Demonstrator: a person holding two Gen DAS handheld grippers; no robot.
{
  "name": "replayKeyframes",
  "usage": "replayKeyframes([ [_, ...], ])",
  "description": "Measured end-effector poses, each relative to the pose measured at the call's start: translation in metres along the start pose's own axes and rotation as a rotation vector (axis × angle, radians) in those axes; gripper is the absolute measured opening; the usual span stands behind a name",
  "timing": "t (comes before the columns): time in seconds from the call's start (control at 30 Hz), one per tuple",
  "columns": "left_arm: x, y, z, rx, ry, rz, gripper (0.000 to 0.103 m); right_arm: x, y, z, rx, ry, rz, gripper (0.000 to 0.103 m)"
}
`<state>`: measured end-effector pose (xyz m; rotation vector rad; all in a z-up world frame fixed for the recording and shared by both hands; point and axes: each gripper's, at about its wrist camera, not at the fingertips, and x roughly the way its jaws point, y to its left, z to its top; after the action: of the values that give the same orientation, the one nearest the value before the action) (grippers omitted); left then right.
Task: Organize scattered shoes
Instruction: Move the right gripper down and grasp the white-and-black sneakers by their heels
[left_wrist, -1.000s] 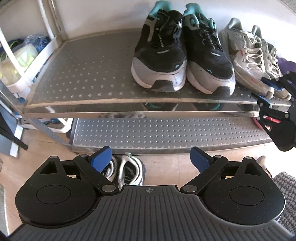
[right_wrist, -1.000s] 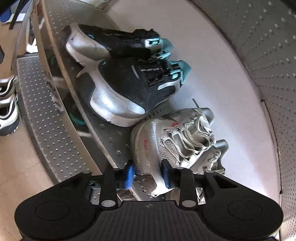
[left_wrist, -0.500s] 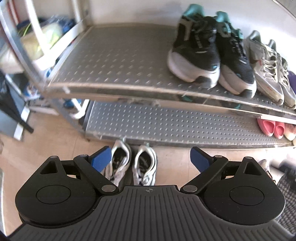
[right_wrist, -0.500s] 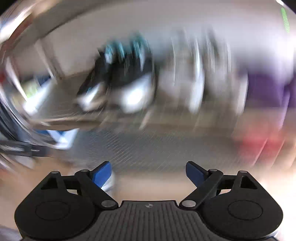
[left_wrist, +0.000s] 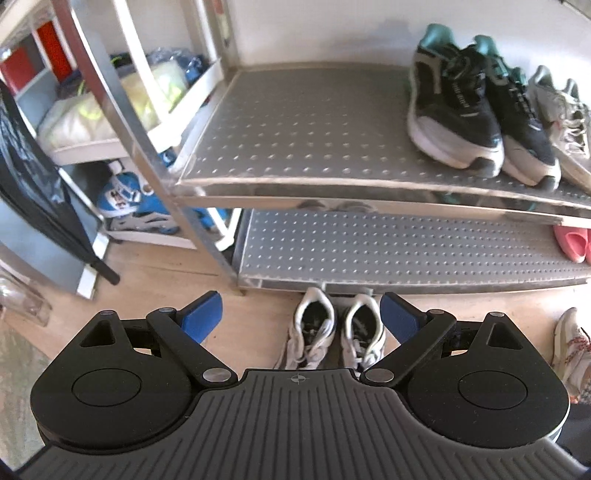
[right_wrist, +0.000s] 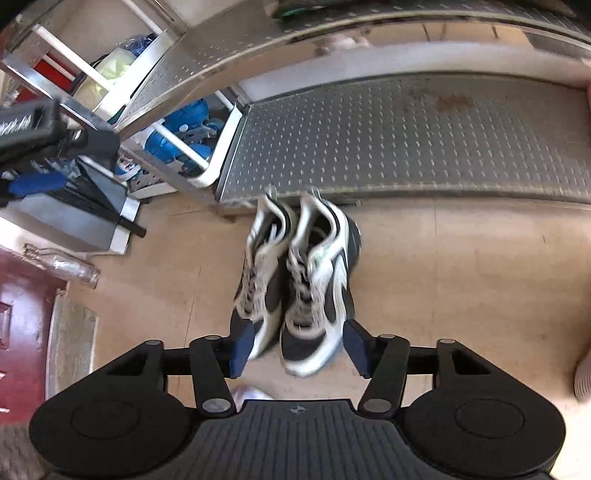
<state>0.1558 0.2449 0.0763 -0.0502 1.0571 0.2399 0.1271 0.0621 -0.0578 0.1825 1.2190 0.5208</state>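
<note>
A pair of white-and-black sneakers (right_wrist: 295, 273) stands on the wooden floor in front of the metal rack, heels toward the lower shelf (right_wrist: 406, 140). My right gripper (right_wrist: 299, 347) hangs over the toes, its jaws closing with both toes between the blue pads, and no firm press shows. My left gripper (left_wrist: 301, 314) is open and holds nothing, with the same pair (left_wrist: 314, 332) on the floor beyond it. Black-and-teal sneakers (left_wrist: 454, 103) and grey-white sneakers (left_wrist: 565, 118) stand side by side on the upper shelf (left_wrist: 295, 129).
Pink shoes (left_wrist: 570, 242) sit at the right end of the lower shelf (left_wrist: 369, 251). Another pale shoe (left_wrist: 570, 343) lies on the floor at the right. A white rack with blue items (left_wrist: 125, 199) stands left of the metal one. A plastic bottle (right_wrist: 62, 264) lies on the floor.
My right gripper let go of the grey-white sneaker on the upper shelf, swung down to the floor pair and opened. My left gripper drifted left, so the shelf shoes slid to the right.
</note>
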Motion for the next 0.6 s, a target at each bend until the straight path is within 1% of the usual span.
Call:
replayKeyframes([
  [0.03, 0.002, 0.003, 0.000, -0.004, 0.008, -0.004, 0.096, 0.006, 0.003, 0.004, 0.004, 0.003, -0.009, 0.063],
  [0.07, 0.008, 0.009, -0.001, -0.005, 0.032, -0.014, 0.096, 0.014, 0.006, 0.008, 0.007, 0.010, -0.018, 0.063],
  [0.13, 0.012, 0.013, -0.003, -0.002, 0.044, -0.014, 0.096, 0.030, 0.012, 0.017, 0.007, 0.026, -0.043, 0.065],
  [0.2, 0.016, 0.023, -0.005, -0.008, 0.056, 0.007, 0.096, 0.051, 0.017, 0.023, -0.010, 0.050, -0.082, 0.066],
  [0.27, 0.019, 0.035, -0.007, -0.028, 0.063, 0.033, 0.096, 0.070, 0.021, 0.029, -0.029, 0.070, -0.117, 0.065],
  [0.3, 0.020, 0.044, -0.007, -0.057, 0.066, 0.044, 0.096, 0.074, 0.022, 0.030, -0.035, 0.064, -0.121, 0.064],
  [0.33, 0.021, 0.053, -0.009, -0.092, 0.070, 0.050, 0.096, 0.077, 0.023, 0.031, -0.039, 0.049, -0.119, 0.062],
  [0.37, 0.022, 0.056, -0.009, -0.098, 0.071, 0.051, 0.096, 0.081, 0.023, 0.033, -0.038, 0.027, -0.111, 0.060],
  [0.4, 0.024, 0.066, -0.010, -0.134, 0.076, 0.058, 0.096, 0.083, 0.022, 0.034, -0.034, 0.009, -0.105, 0.057],
  [0.5, 0.027, 0.075, -0.011, -0.160, 0.084, 0.073, 0.096, 0.095, 0.018, 0.042, -0.001, -0.023, -0.117, 0.057],
  [0.57, 0.028, 0.075, -0.012, -0.160, 0.087, 0.075, 0.096, 0.105, 0.015, 0.048, -0.009, -0.022, -0.128, 0.044],
  [0.6, 0.029, 0.074, -0.012, -0.153, 0.090, 0.070, 0.096, 0.109, 0.015, 0.050, -0.026, -0.014, -0.130, 0.029],
])
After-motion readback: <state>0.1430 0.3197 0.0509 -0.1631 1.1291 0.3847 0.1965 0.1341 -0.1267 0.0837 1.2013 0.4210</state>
